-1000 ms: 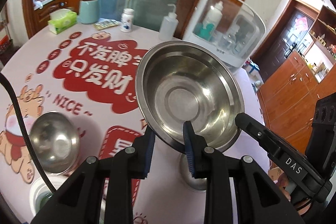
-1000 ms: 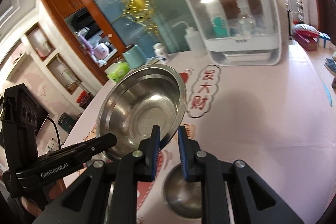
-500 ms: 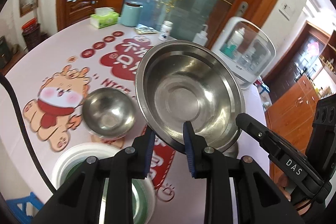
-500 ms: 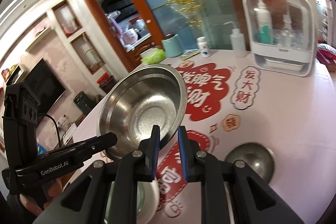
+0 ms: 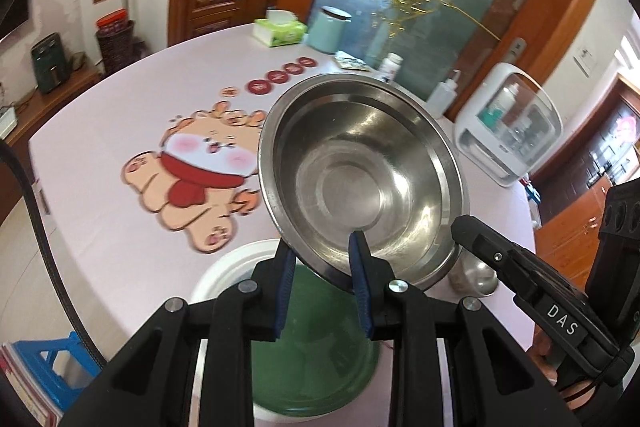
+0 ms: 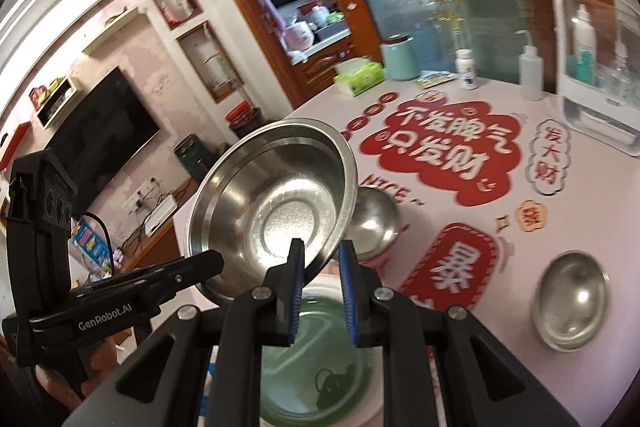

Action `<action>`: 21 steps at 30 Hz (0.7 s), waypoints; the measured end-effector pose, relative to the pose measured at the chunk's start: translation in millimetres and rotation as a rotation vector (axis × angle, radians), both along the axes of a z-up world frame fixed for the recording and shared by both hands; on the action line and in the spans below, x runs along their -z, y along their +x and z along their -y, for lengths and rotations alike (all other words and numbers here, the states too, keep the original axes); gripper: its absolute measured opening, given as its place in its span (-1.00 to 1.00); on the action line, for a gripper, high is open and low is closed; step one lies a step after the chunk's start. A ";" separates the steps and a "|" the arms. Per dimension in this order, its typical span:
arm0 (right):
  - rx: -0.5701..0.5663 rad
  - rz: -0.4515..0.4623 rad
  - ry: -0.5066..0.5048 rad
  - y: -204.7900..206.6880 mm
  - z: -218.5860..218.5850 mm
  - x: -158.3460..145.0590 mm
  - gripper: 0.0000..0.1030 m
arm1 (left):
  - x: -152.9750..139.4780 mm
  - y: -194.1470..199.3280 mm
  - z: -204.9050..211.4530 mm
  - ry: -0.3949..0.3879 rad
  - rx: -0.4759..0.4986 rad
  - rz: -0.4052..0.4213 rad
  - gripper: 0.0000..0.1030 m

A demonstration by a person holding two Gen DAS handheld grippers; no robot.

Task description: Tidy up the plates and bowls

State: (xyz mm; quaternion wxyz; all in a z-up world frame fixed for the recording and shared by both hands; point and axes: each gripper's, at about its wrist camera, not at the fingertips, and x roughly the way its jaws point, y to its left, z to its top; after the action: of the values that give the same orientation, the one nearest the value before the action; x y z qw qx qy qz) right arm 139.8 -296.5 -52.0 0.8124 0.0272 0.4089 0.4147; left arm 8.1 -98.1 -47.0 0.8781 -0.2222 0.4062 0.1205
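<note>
A large steel bowl (image 5: 360,179) is held in the air, tilted, by both grippers at once. My left gripper (image 5: 322,275) is shut on its near rim. My right gripper (image 6: 320,267) is shut on the opposite rim of the same bowl (image 6: 272,203). Right below it lies a white plate with a green bowl (image 5: 312,367) in it, also in the right wrist view (image 6: 320,367). Two small steel bowls stand on the table, one behind the big bowl (image 6: 374,223) and one to the right (image 6: 572,291).
The round table (image 5: 120,115) has a pink cloth with a cartoon print. At its far side stand a tissue box (image 5: 280,33), a mint canister (image 5: 330,29), bottles (image 6: 530,71) and a white clear-fronted case (image 5: 508,131). A blue stool (image 5: 44,367) stands below left.
Both grippers have carried the big bowl leftward across the table, from above the small steel bowl to above the white plate with the green bowl.
</note>
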 end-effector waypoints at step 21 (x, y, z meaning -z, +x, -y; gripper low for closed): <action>-0.146 -0.120 -0.083 -38.5 -136.6 43.3 -0.67 | 44.0 -55.6 -130.6 -0.034 -0.135 -0.144 -0.50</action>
State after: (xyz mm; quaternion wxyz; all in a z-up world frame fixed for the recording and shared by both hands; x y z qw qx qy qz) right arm 101.3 -159.9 -95.2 0.7545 -0.0117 0.4745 0.4534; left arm -47.5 32.5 -91.0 0.8327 -0.2546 0.4542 0.1883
